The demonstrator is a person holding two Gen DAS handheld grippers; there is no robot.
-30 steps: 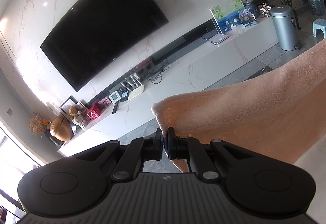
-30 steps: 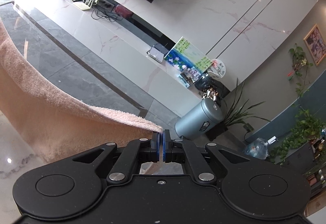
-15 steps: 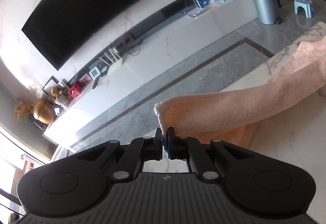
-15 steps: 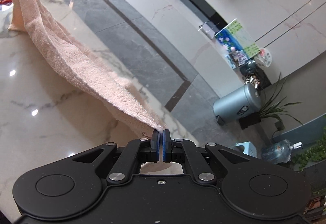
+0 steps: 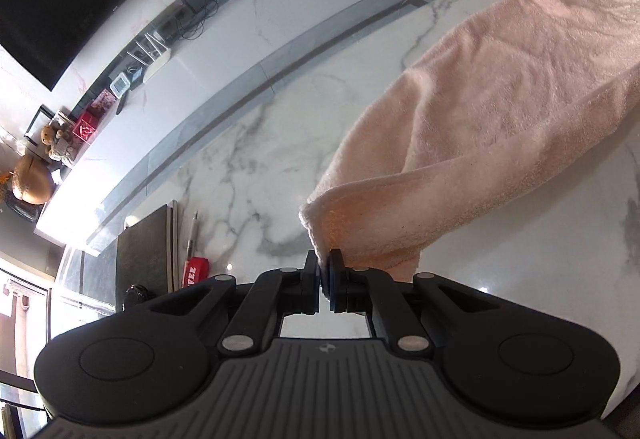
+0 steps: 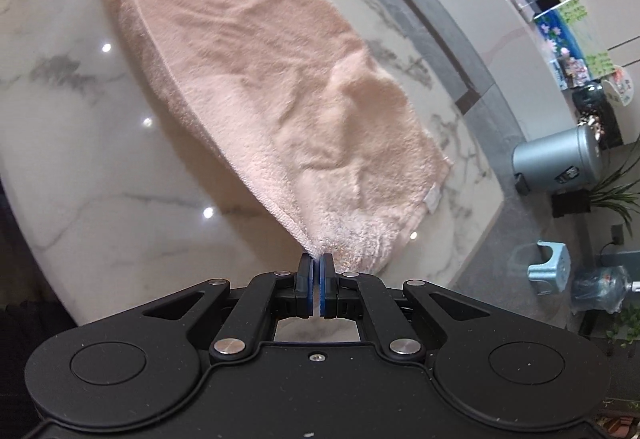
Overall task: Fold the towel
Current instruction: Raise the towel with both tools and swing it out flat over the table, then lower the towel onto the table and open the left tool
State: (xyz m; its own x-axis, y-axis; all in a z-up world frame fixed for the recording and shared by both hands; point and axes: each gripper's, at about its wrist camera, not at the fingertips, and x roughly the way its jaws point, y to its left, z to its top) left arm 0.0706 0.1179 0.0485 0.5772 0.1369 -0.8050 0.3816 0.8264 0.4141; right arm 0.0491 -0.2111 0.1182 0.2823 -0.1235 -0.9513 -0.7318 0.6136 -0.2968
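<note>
A peach-pink towel (image 5: 500, 99) lies stretched over the white marble table (image 5: 260, 159). It also shows in the right wrist view (image 6: 256, 51), over the same table (image 6: 80, 143). My left gripper (image 5: 324, 259) is shut on one near corner of the towel, which is lifted a little off the table. My right gripper (image 6: 316, 262) is shut on the other near corner, with the towel's far part resting flat on the marble.
A dark notebook (image 5: 146, 247), a pen (image 5: 193, 235) and a small red box (image 5: 196, 271) lie on the table left of my left gripper. Beyond the table edge are a grey bin (image 6: 560, 159), a blue stool (image 6: 548, 267) and the TV console (image 5: 280, 11).
Both grippers have come down from high in the air with the towel corners. The towel, which hung between them, now lies spread on the marble table.
</note>
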